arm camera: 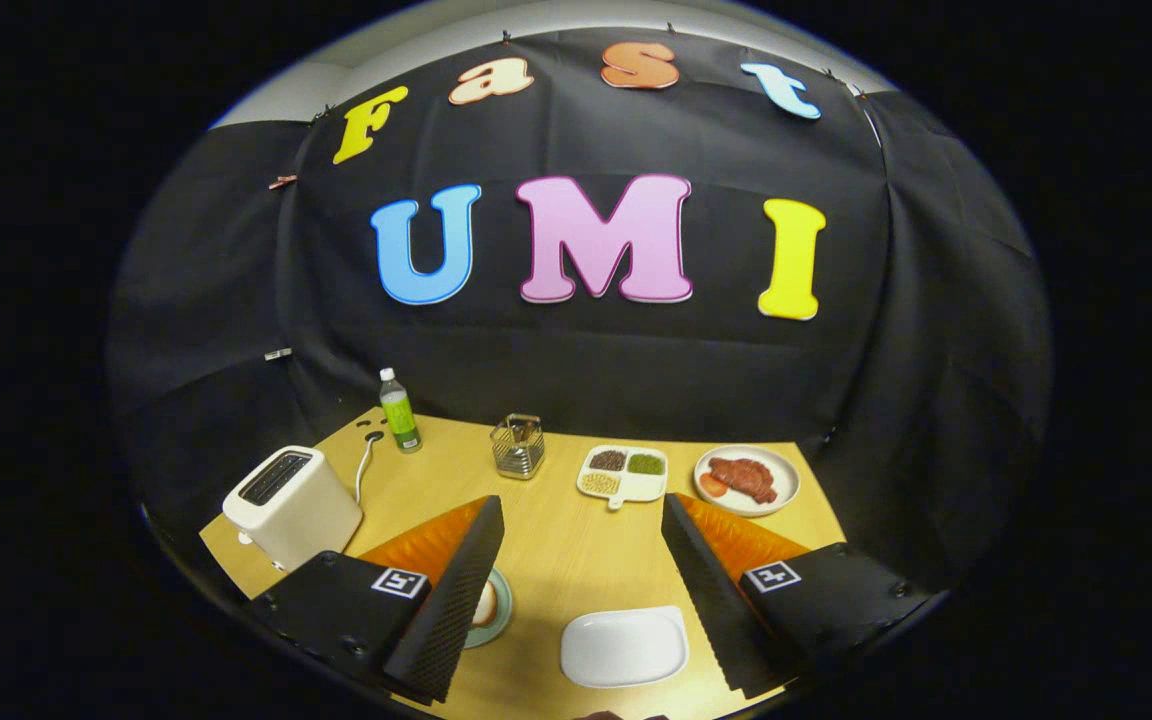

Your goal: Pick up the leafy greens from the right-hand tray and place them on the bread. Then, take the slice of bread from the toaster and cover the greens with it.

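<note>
Hunting for leafy greens, I find only one green patch: a compartment [646, 463] of the white divided tray [616, 498] beyond my right finger, and it looks more like grain than leaf (too small to be sure). Just right of it, a round white plate [784, 480] holds something reddish.

The bread, I think, is the pale round piece [484, 605] on the small teal-rimmed plate [503, 608]. My left finger covers most of it, so I cannot tell whether anything lies on top. The white boxy toaster [291, 500] stands beyond that finger, and its slots are too dark to show a slice.

My tongs [581, 500] are released, spread wide and empty, held above the wooden table [556, 560], with a bare white rectangular plate [624, 647] between the fingers.

This would fit greens waiting to be fetched, or a sandwich already stacked behind my finger. Either way, the sound thing, I judge, is to bring the small plate clear of the finger and check it before committing. Leaves and bread are both soft, so any grip should close gently.
</note>
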Demonstrator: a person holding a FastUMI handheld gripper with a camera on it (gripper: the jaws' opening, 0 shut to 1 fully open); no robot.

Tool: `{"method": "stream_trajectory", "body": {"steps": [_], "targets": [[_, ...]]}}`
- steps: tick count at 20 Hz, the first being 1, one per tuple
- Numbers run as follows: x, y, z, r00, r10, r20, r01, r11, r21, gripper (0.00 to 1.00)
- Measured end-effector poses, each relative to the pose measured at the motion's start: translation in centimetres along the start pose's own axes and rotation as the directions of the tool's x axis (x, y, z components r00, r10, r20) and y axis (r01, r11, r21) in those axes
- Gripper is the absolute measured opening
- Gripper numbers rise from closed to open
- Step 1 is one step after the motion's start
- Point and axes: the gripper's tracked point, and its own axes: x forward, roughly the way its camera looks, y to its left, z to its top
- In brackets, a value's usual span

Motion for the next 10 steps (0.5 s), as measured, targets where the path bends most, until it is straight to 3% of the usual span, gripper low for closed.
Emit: {"method": "stream_trajectory", "body": {"steps": [5, 10], "targets": [[-4.9, -2.8, 4.4, 0.989, -0.099, 0.106, 0.099, 0.995, 0.005, 0.99], [-8.9, -2.6, 5.5, 0.968, -0.21, 0.138, 0.208, 0.978, 0.032, 0.98]]}}
